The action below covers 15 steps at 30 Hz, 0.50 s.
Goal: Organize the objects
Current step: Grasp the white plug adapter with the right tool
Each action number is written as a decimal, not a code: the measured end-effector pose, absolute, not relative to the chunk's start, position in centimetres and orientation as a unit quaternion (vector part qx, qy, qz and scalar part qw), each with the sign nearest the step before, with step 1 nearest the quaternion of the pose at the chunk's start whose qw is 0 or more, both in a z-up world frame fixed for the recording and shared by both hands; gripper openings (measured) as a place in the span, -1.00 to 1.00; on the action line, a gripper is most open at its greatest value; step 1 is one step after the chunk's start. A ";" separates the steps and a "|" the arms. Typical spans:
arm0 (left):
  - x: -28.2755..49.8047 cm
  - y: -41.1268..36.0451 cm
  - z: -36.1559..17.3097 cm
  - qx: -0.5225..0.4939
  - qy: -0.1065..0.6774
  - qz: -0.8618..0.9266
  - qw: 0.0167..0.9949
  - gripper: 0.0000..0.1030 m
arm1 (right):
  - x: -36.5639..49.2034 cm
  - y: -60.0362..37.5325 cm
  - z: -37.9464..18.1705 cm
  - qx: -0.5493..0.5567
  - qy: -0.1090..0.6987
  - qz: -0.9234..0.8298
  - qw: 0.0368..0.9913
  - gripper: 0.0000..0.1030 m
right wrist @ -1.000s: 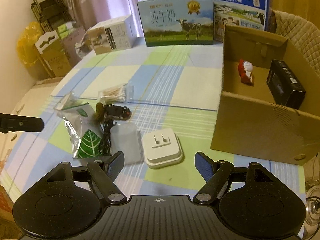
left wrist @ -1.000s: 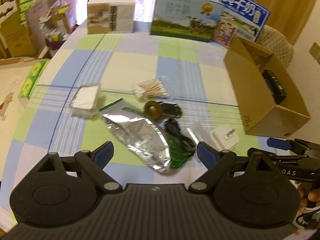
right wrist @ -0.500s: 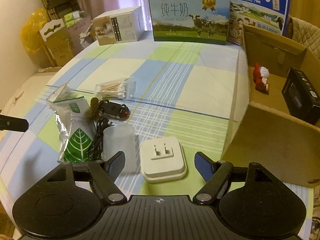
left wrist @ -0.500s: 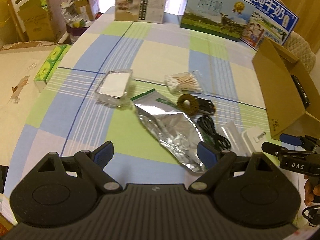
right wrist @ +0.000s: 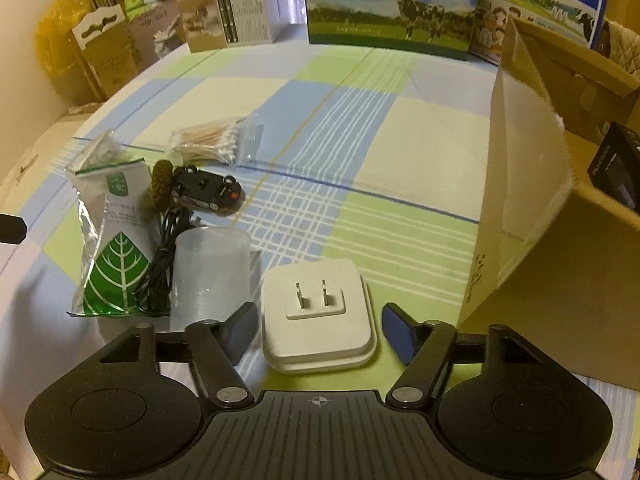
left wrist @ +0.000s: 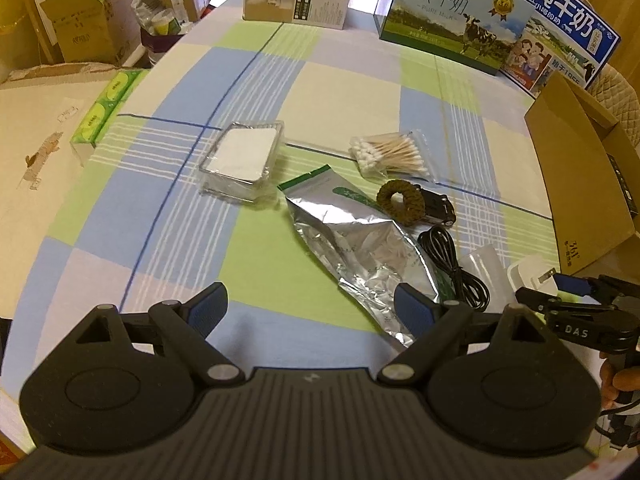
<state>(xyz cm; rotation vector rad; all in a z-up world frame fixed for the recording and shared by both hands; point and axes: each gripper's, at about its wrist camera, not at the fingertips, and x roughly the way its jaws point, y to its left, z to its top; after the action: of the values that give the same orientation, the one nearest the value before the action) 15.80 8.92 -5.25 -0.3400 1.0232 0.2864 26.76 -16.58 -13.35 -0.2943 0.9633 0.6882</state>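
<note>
Foil, crumpled and silver, makes the one pouch (left wrist: 352, 236) that serves as landmark on the checked tablecloth (left wrist: 248, 80). Left of the pouch sits one clear plastic box (left wrist: 242, 158) with a white pad inside. Beyond the pouch lies one bag of cotton swabs (left wrist: 390, 152), its long axis across the table. Right of the pouch come one olive braided ring (left wrist: 400, 200) touching one black toy car (right wrist: 206, 192), one coiled black cable (left wrist: 452, 264), one clear cup (right wrist: 210, 268) lying on its side with its long axis toward the camera, then one white plug adapter (right wrist: 318, 314), its two prongs pointing up. Farthest right of the pouch stands one open cardboard box (left wrist: 580, 184) holding a black item, probably a small carton.

The left gripper (left wrist: 310, 312) hovers near the pouch, jaws wide apart, gripping nothing. The right gripper (right wrist: 318, 330) is spread wide, a finger on either side of the adapter, apparently not touching it.
</note>
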 end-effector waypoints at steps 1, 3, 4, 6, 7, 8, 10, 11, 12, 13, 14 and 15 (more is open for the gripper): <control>16.0 8.9 -5.4 -0.164 0.486 0.133 0.848 0.71 | 26.8 -16.6 -13.4 -0.139 0.451 0.324 0.820 0.18; 16.4 8.7 -5.7 -0.172 0.487 0.124 0.848 0.72 | 26.9 -16.5 -13.5 -0.138 0.450 0.326 0.820 0.17; 16.6 8.6 -5.8 -0.175 0.487 0.120 0.848 0.72 | 26.9 -16.5 -13.5 -0.138 0.449 0.326 0.820 0.17; 17.1 8.4 -6.2 -0.183 0.487 0.111 0.847 0.75 | 27.0 -16.5 -13.5 -0.137 0.449 0.326 0.821 0.15; 17.4 8.4 -6.4 -0.189 0.487 0.105 0.846 0.78 | 27.0 -16.4 -13.5 -0.136 0.450 0.323 0.821 0.15; 17.7 8.3 -6.6 -0.195 0.487 0.100 0.846 0.81 | 27.0 -16.5 -13.4 -0.136 0.451 0.318 0.823 0.14; 18.3 8.3 -7.0 -0.210 0.483 0.092 0.845 0.84 | 27.0 -16.7 -13.4 -0.135 0.453 0.312 0.824 0.14; 18.7 8.4 -7.2 -0.220 0.482 0.090 0.843 0.87 | 27.1 -16.9 -13.4 -0.132 0.454 0.309 0.825 0.14; 19.1 8.5 -7.6 -0.232 0.480 0.085 0.842 0.88 | 27.1 -17.0 -13.4 -0.131 0.455 0.306 0.826 0.14; 19.4 8.6 -7.9 -0.243 0.480 0.083 0.839 0.88 | 27.1 -17.2 -13.3 -0.129 0.455 0.303 0.827 0.14; 19.8 8.8 -8.2 -0.254 0.480 0.082 0.836 0.88 | 27.2 -17.4 -13.3 -0.126 0.457 0.300 0.828 0.14; 20.1 8.9 -8.6 -0.266 0.479 0.080 0.833 0.88 | 27.2 -17.6 -13.3 -0.123 0.457 0.296 0.830 0.14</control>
<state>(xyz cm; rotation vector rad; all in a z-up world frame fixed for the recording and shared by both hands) 20.15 8.95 -8.63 -0.5633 1.0151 0.1699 27.19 -17.61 -13.29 -0.2616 0.9708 0.6272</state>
